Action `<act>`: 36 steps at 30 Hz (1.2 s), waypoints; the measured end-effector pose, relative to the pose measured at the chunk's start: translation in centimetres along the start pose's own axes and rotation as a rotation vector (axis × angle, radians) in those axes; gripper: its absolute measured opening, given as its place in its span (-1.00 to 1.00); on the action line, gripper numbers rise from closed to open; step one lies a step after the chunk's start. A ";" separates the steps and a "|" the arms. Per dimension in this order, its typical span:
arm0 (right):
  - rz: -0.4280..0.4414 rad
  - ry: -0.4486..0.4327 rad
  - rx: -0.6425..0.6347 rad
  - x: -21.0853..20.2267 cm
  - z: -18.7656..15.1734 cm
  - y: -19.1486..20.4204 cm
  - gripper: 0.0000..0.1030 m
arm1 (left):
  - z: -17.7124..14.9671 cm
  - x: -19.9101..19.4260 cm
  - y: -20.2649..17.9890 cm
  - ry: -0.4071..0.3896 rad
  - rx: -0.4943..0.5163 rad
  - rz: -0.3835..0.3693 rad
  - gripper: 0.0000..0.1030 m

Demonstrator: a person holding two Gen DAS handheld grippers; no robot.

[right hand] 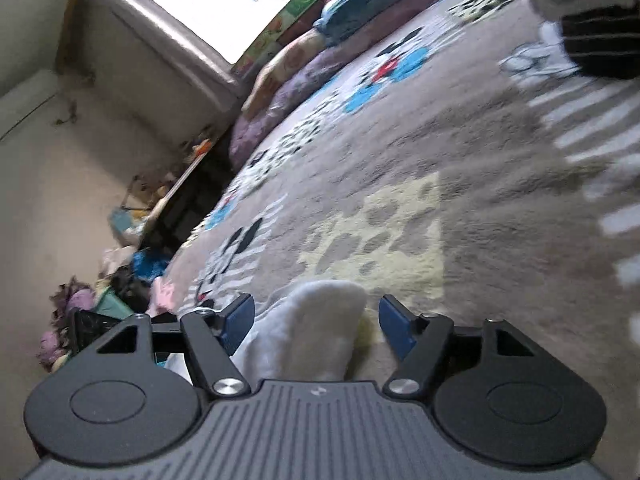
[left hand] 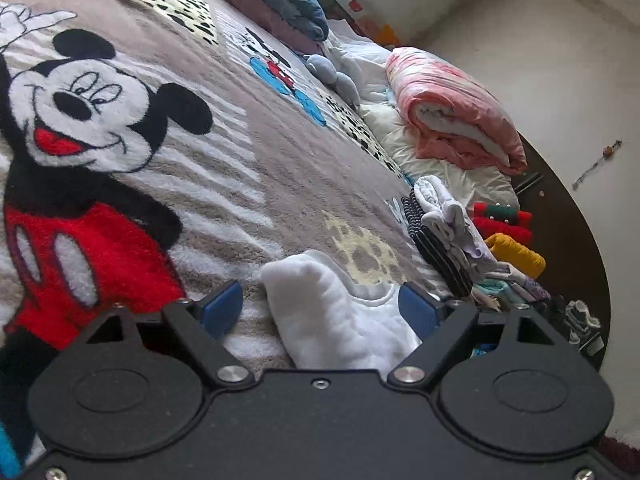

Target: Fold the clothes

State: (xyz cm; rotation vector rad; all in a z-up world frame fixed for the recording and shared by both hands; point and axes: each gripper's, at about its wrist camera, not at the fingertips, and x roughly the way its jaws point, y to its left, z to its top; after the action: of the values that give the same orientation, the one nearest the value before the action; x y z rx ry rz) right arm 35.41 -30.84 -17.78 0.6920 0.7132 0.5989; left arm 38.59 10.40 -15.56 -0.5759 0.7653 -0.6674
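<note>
A white fleecy garment (left hand: 340, 316) lies on the cartoon-mouse blanket (left hand: 224, 168), bunched between the blue pads of my left gripper (left hand: 320, 308), which stands open around it. In the right wrist view a fold of the same white garment (right hand: 316, 332) rises between the blue pads of my right gripper (right hand: 316, 324), also open, with gaps on both sides of the cloth. A pile of folded clothes, black-striped and white (left hand: 440, 232), sits at the blanket's right edge; in the right wrist view the pile (right hand: 600, 40) is at the top right, blurred.
A rolled pink and white quilt (left hand: 456, 116) and a grey soft toy (left hand: 336, 76) lie further along the bed. Red and yellow clothes (left hand: 512, 240) are stacked near the bed's dark edge. Pillows (right hand: 304, 76) line the far side under a window (right hand: 224, 4). Clutter covers the floor (right hand: 120, 264).
</note>
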 end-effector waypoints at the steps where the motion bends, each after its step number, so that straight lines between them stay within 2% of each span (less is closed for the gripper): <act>1: 0.019 0.014 -0.004 0.3 0.0 -0.1 0.33 | -0.1 0.1 -0.2 0.002 0.015 0.005 0.65; 7: 0.073 0.049 0.020 1.1 0.8 -0.5 0.20 | -0.1 1.7 -1.3 0.029 0.105 0.046 0.60; 11: 0.060 0.069 -0.008 1.4 0.4 0.1 -0.21 | 0.1 1.6 -1.1 0.023 0.092 0.059 0.30; 12: 0.061 0.067 -0.011 1.4 0.4 0.2 -0.24 | 0.1 1.5 -1.0 0.022 0.087 0.056 0.12; 15: 0.065 0.043 -0.025 0.7 0.3 0.6 -0.35 | 0.3 1.4 -0.9 0.018 0.070 0.038 0.11; 17: 0.070 0.023 -0.044 0.3 0.3 1.2 -0.40 | 0.4 1.2 -0.8 0.010 0.061 0.022 -0.07; 18: 0.073 0.013 -0.053 0.1 0.3 1.5 -0.42 | 0.5 1.0 -0.8 0.005 0.056 0.013 -0.30; 21: 0.088 -0.024 -0.079 -0.7 0.6 2.5 -0.47 | 0.6 0.5 -1.2 -0.019 0.065 -0.016 -0.41; 27: 0.118 -0.063 -0.175 -1.8 1.0 5.5 -0.48 | 0.4 -1.0 -2.8 -0.083 0.126 -0.066 -0.46; 36: 0.145 -0.120 -0.303 -5.8 -0.2 8.8 -0.51 | -0.2 -5.0 -5.5 -0.188 0.237 -0.151 -0.48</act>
State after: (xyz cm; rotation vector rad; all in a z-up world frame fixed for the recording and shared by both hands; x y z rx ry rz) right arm 29.49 -29.30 -9.18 0.4952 0.4509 0.7732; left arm 33.90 10.34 -9.78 -0.4737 0.4616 -0.8182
